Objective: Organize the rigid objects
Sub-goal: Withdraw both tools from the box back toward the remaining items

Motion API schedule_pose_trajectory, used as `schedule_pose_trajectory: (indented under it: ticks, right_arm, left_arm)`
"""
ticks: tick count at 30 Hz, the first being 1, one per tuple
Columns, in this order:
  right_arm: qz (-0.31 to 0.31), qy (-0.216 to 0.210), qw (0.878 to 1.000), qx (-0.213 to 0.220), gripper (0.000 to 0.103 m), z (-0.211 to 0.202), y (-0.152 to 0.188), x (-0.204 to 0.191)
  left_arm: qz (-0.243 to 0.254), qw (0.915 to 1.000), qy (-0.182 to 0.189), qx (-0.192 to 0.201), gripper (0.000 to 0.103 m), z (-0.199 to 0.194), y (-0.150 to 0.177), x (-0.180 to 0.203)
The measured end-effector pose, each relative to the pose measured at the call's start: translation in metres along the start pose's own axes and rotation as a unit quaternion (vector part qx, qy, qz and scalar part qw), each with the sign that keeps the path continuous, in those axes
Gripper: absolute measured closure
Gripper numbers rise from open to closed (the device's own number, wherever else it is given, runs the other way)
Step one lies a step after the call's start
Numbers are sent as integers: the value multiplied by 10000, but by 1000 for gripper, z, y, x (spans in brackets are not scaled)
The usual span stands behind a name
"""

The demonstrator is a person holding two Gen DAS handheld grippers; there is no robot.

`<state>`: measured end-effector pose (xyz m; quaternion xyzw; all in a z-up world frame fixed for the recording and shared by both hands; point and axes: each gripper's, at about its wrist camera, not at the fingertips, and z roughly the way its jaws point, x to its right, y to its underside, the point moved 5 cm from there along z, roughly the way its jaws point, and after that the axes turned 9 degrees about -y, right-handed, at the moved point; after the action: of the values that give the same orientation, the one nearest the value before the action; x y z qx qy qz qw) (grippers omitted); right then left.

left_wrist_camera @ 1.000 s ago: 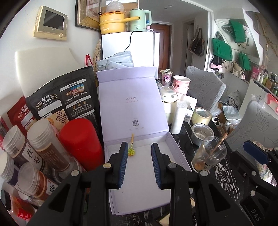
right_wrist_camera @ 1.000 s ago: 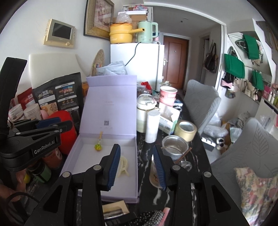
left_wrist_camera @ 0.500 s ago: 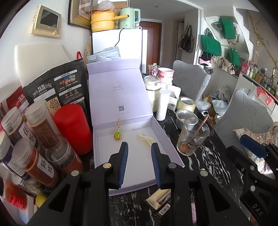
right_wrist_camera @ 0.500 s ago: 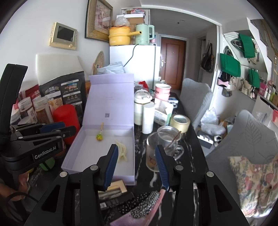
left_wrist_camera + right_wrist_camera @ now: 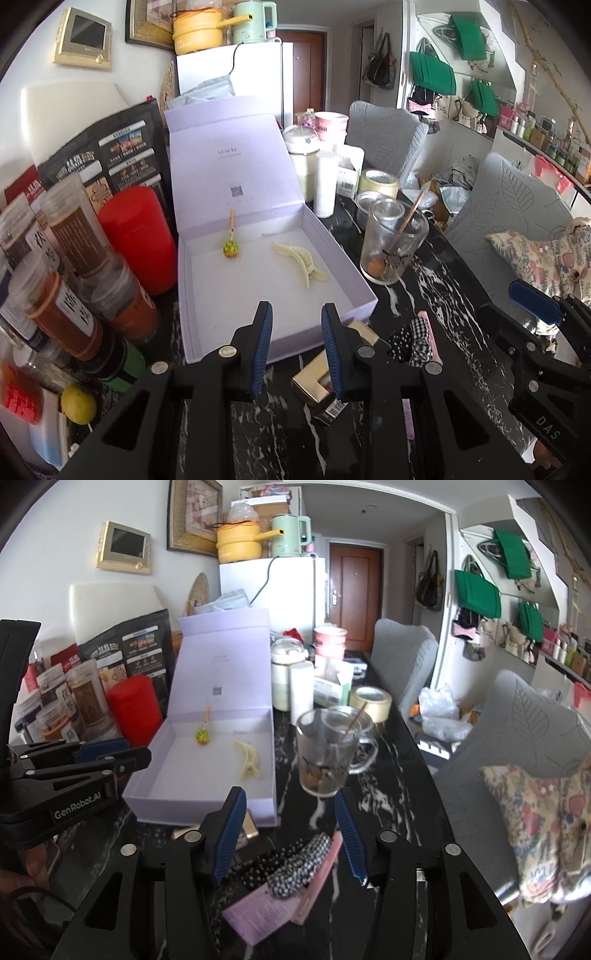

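Note:
An open lilac box (image 5: pixel 354 284) (image 5: pixel 147 794) lies on the black marble table with its lid propped up. Inside are a small yellow-green charm on a stick (image 5: pixel 231 248) (image 5: pixel 202 736) and a cream hair claw (image 5: pixel 301 260) (image 5: pixel 248 759). My left gripper (image 5: pixel 295 339) is open and empty, over the box's near rim. My right gripper (image 5: pixel 291 834) is open and empty, above a black-and-white checked hair clip on a pink card (image 5: pixel 295 867) (image 5: pixel 413 341). A gold clip-like item (image 5: pixel 314 380) (image 5: pixel 249 827) lies by the box's near corner.
A glass mug with a stick (image 5: pixel 391 247) (image 5: pixel 328 753) stands right of the box. A red canister (image 5: pixel 138 236) and several spice jars (image 5: pixel 70 291) crowd the left. Tape roll (image 5: pixel 378 182), white cylinder (image 5: pixel 325 184) and cups stand behind. Grey chairs (image 5: pixel 517 746) are on the right.
Both grippers have drawn back toward the near table edge and away from the box. The right jaws have opened wider. The checked clip and gold item have come into view.

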<state>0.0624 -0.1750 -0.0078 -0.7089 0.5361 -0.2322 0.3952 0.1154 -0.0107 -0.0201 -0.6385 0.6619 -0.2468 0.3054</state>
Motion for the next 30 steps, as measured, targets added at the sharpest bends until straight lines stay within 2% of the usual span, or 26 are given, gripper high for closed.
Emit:
schedule_pose_trajectory:
  ticks: [12, 18, 21, 30]
  right_arm:
    - [358, 203, 9988, -253, 50, 10, 45, 32]
    - [596, 95, 9973, -415, 50, 22, 64, 43]
    - [656, 61, 9966, -500, 50, 28, 73, 45]
    - [826, -72, 9933, -803, 50, 49, 93, 50]
  left_arm:
    - [158, 9974, 504, -486, 76, 31, 35, 22]
    - [141, 9950, 769, -623, 76, 46, 45, 27]
    - [200, 9919, 920, -851, 76, 57, 51, 31]
    - [359, 9892, 1093, -908, 76, 70, 57, 35]
